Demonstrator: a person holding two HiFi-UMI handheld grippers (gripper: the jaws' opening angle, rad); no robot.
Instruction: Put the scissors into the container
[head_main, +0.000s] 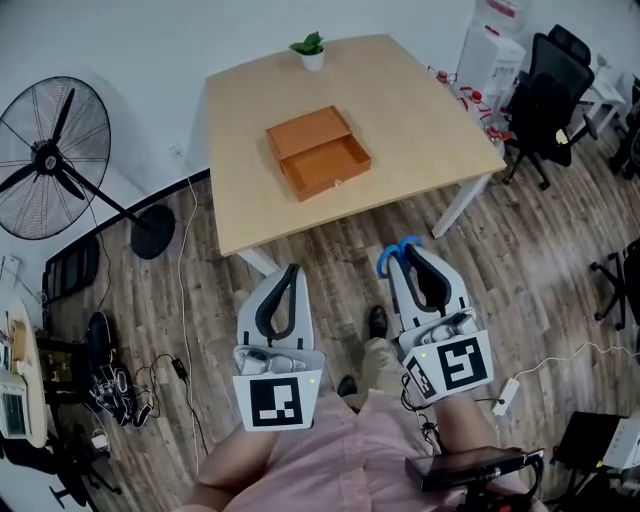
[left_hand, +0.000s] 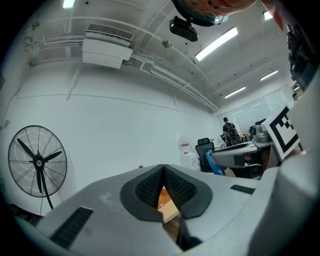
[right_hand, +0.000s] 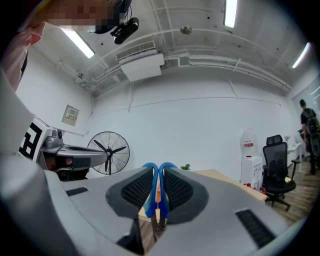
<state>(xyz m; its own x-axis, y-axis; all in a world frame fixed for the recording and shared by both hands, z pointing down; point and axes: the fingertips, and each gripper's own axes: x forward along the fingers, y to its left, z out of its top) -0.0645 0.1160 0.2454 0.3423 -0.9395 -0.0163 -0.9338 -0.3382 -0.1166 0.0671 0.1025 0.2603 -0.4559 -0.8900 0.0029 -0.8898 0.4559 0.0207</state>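
Note:
The orange container (head_main: 318, 152), a box with its drawer pulled out, lies on the light wooden table (head_main: 420, 110) far ahead of both grippers. My right gripper (head_main: 405, 249) is shut on the blue-handled scissors (head_main: 391, 257); in the right gripper view the blue handles (right_hand: 152, 186) are pinched between the pads and the blades point down. My left gripper (head_main: 292, 269) is shut with nothing in it. A sliver of the container (left_hand: 164, 199) shows under its closed pads. Both grippers hang over the wooden floor, short of the table's near edge.
A small potted plant (head_main: 311, 50) stands at the table's far edge. A large standing fan (head_main: 52, 158) is at the left, with cables on the floor near it. Black office chairs (head_main: 548, 95) and a white water dispenser (head_main: 490, 45) stand to the right.

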